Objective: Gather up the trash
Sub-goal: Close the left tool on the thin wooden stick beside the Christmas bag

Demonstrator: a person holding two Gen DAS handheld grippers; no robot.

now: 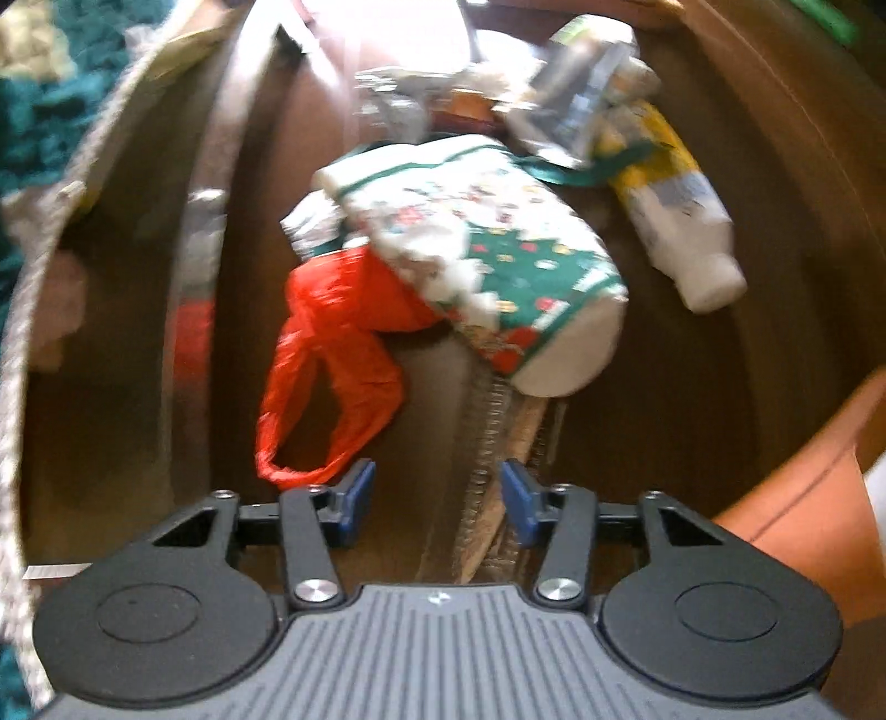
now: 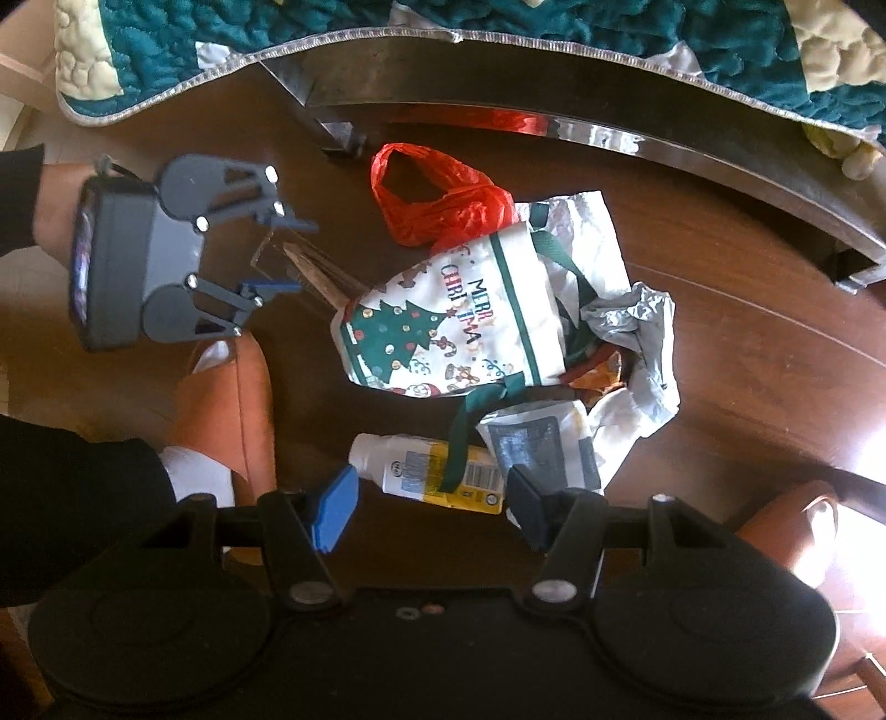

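1. The trash lies in a loose heap on the dark wooden bench (image 2: 747, 310): a Christmas gift bag (image 2: 443, 327) printed with a tree and "MERRY CHRISTMAS", on its side, its green ribbon handles trailing over the things beside it.
2. A crumpled red plastic bag (image 2: 437, 202) touches the gift bag's open end on the far side.
3. A white-and-yellow plastic bottle (image 2: 426, 468) lies on its side just beside the gift bag, a green ribbon draped across it.
4. Crumpled white and silver wrappers (image 2: 637, 343) are bunched against the gift bag; what is under them is hard to make out.
5. A clear plastic packet with something brown inside (image 2: 302, 266) pokes out from beneath the gift bag; its far part is hidden.
6. The left hand-held gripper (image 2: 279, 257) points steeply down with that packet between its blue pads. The jaws are partly closed, and I cannot tell whether the pads touch it. Its own camera view is smeared.
7. The right hand-held gripper (image 2: 429, 509) hangs above the bottle, jaws wide and empty.
8. A dark sleeve (image 2: 66, 487) is cut off at the frame edge.
9. An orange chair (image 2: 232, 399) stands by the bench.
10. A teal quilted blanket (image 2: 498, 22) with cream patches lies beyond the edge.
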